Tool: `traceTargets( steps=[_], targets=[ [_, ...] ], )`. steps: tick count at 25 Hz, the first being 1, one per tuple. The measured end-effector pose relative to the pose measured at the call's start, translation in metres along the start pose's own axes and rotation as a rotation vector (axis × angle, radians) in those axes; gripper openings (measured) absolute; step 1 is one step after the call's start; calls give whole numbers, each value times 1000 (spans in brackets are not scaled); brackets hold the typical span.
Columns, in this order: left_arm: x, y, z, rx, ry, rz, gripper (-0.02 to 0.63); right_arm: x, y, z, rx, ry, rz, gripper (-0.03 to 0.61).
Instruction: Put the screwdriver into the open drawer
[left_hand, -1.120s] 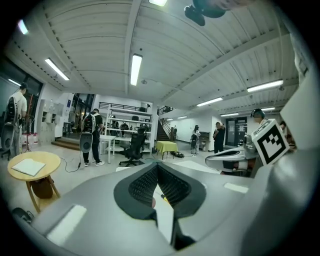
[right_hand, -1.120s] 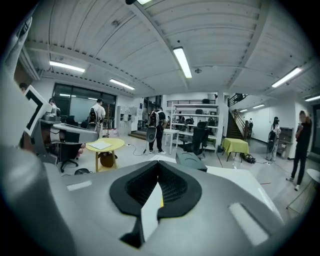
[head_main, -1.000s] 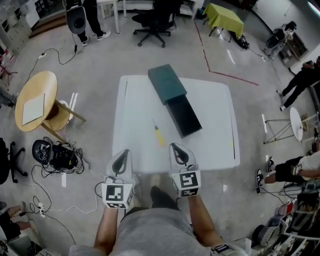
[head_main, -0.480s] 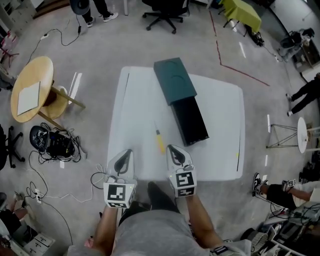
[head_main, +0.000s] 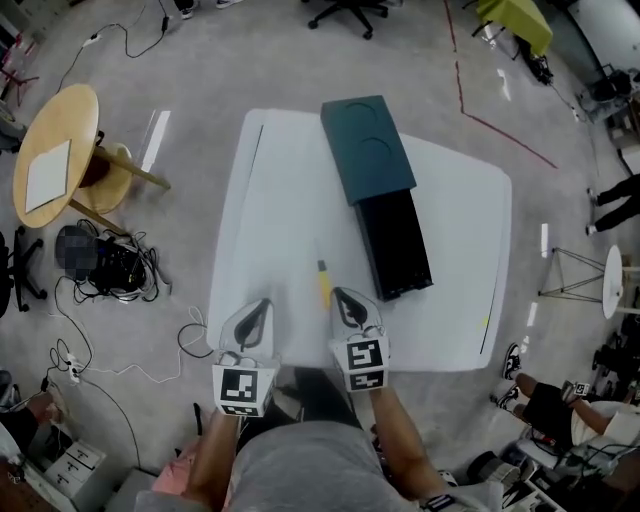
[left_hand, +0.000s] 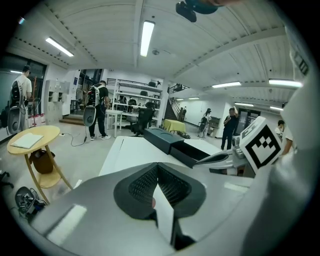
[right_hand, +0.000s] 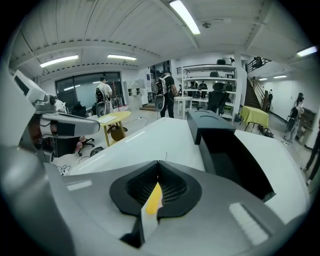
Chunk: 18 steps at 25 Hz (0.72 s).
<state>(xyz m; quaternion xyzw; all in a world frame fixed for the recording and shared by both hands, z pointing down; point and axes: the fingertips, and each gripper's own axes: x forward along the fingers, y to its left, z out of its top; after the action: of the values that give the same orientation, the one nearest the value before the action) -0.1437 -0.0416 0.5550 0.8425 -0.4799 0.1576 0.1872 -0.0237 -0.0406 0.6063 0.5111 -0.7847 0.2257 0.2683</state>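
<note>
Looking steeply down on a white table (head_main: 280, 190). Out toward the near edge: the screwdriver (head_main: 323, 284), yellow handle nearest, thin shaft pointing away, flat on the table and untouched. Off to its right, and apart from it, the open drawer (head_main: 395, 245), black inside, pulled out of a dark green cabinet (head_main: 366, 148) toward the near side, lying at a slant across the table.

Down at the near edge, the left gripper (head_main: 265, 302), jaws pressed together at the tips, nothing between them, only a sliver of white table showing through the slit behind. Beside it the right gripper (head_main: 338, 293), jaws likewise closed tip to tip, just right of the screwdriver's handle, no contact visible from overhead. In the right gripper view, a streak of yellow through the narrow slit behind the closed tips: the handle on the table beyond the jaws, not clamped. Same view: drawer gaping dark on the right, cabinet at its far end.

Off the table, on the floor at left: a round wooden side table (head_main: 55, 165) and a tangle of cables (head_main: 110, 275).
</note>
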Motion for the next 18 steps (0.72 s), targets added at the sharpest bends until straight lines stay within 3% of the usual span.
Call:
traceTargets(
  steps=[9, 12, 18],
  targets=[
    [13, 4, -12, -17, 37, 20, 12, 35, -7, -16, 44, 174, 12, 6],
    [15, 3, -14, -23, 46, 21, 11, 43, -6, -18, 50, 205, 28, 58],
    [14, 7, -21, -37, 61, 35, 12, 58, -5, -30, 71, 267, 43, 103]
  ],
)
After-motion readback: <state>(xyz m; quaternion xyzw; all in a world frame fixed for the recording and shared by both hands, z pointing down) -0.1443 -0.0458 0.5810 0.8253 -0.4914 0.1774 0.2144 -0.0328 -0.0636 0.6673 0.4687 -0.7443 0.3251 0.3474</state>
